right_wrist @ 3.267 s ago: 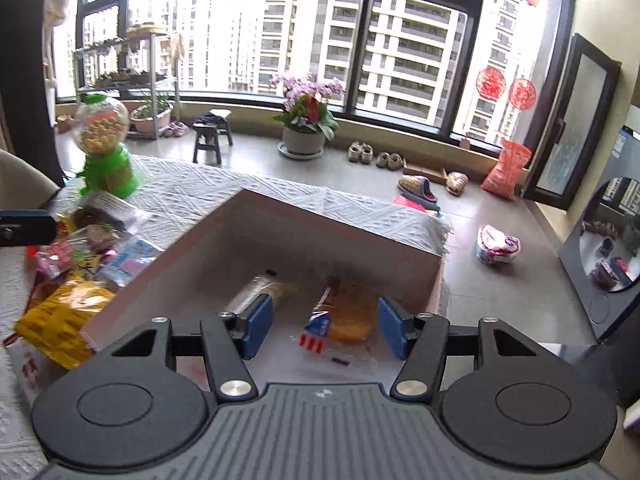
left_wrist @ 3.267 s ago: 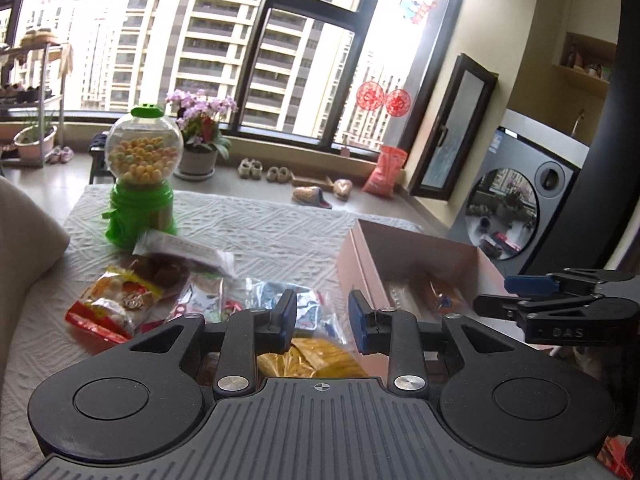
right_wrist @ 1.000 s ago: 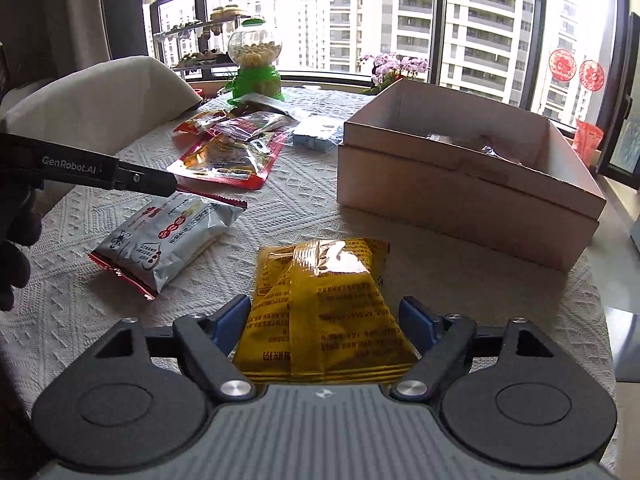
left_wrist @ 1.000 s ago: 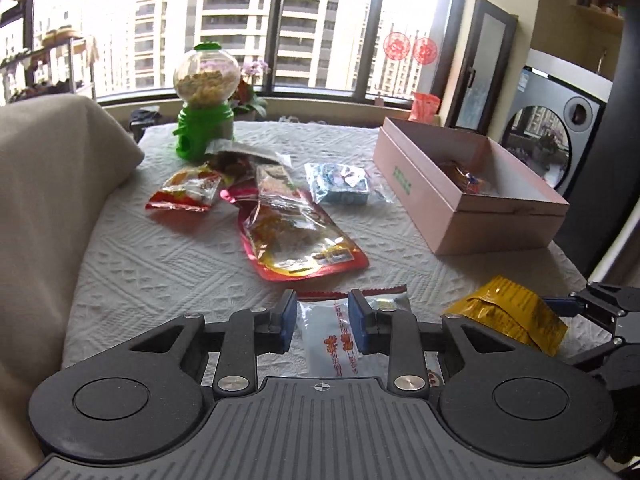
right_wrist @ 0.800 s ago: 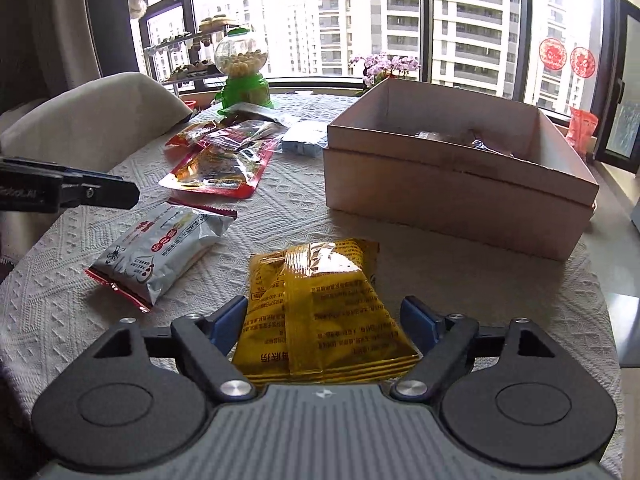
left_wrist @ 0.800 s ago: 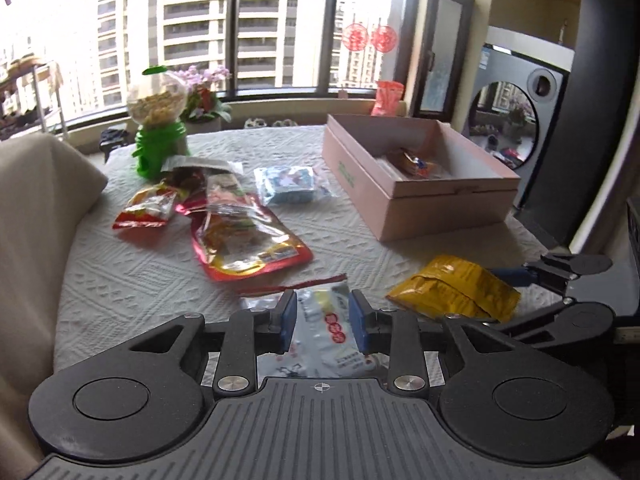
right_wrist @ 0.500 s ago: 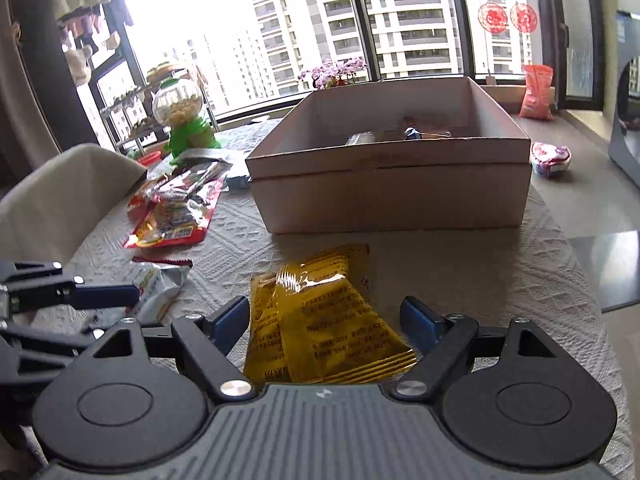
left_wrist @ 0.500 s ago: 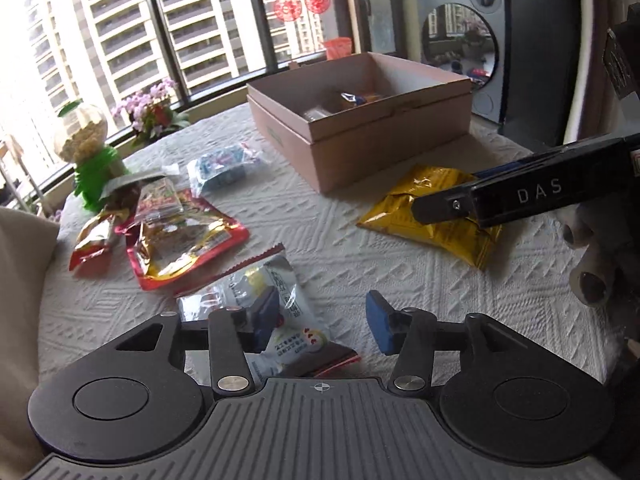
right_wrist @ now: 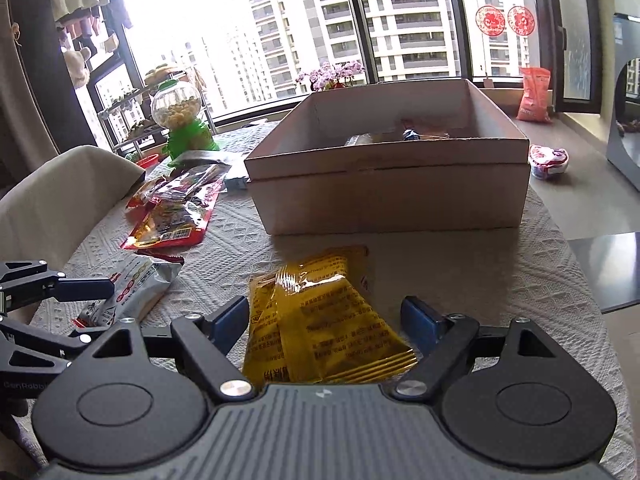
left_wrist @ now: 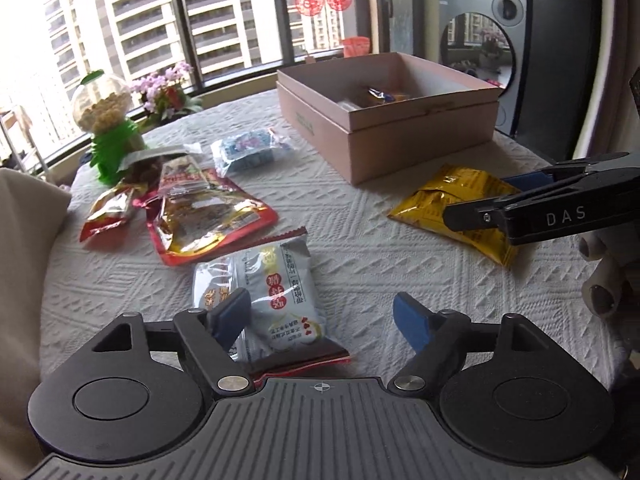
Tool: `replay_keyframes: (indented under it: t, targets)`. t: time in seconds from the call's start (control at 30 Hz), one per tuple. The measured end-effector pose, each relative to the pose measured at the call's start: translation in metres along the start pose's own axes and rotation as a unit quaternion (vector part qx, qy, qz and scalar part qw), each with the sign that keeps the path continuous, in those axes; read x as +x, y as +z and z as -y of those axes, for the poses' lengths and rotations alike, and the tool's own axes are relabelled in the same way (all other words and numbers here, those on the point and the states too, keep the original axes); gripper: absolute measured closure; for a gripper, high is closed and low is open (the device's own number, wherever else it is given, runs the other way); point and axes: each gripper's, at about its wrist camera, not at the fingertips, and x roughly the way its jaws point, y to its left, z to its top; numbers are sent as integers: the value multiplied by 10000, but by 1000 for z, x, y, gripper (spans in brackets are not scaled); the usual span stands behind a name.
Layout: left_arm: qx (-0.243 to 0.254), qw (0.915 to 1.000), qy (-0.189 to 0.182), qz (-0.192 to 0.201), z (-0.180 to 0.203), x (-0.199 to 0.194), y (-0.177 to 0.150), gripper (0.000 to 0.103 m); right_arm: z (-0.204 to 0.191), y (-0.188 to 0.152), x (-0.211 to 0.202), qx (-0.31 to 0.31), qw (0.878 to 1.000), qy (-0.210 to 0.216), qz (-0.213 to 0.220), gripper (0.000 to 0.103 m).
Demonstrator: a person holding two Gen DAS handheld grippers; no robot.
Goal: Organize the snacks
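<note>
My left gripper (left_wrist: 322,314) is open above a silver-grey snack bag (left_wrist: 268,292) lying on the white tablecloth; its left finger overlaps the bag. My right gripper (right_wrist: 326,320) is open with its fingers on either side of a yellow snack bag (right_wrist: 320,316), which also shows in the left wrist view (left_wrist: 452,204). The open pink box (right_wrist: 384,196) stands just beyond, with a few snacks inside (left_wrist: 372,98). A big red bag (left_wrist: 204,216), a small red bag (left_wrist: 106,210) and a blue packet (left_wrist: 248,150) lie further left.
A green gumball dispenser (left_wrist: 106,120) stands at the table's far left with a dark bag (left_wrist: 148,162) in front of it. A beige chair back (right_wrist: 68,188) is at the left edge. The right gripper (left_wrist: 560,208) reaches in from the right of the left wrist view.
My left gripper has opened and the silver-grey bag now lies free on the cloth. Both grippers swung round toward the box. The right gripper stays open around the yellow bag.
</note>
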Motion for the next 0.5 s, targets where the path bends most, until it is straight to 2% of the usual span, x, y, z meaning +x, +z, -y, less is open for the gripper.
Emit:
replay_keyframes:
  t: [0.1,0.17,0.2,0.33,0.4,0.5]
  targets:
    - [-400,9988,219,167,-12,-5,0,24,0,0,0,-24,10000,-13,-3,19]
    - [-705,9960,533,125,-26,-2,-1,25,-1,-1,0,-63,10000,-36,-7,19]
    - [-866,9946,572,57,-34,1,-2,23,-2,-1,1,-82,10000,-50,-12,19]
    - [-1176,9919,473,66,-50,9,-4,21,-5,-1,2,-159,9998,-62,-32,18]
    - [-1365,9903,258,18,-58,17,-3,19,-6,-2,3,-210,9997,-75,-45,18]
    - [-1539,9878,139,220,-67,23,-5,21,-11,-2,5,-358,9992,-144,-100,16]
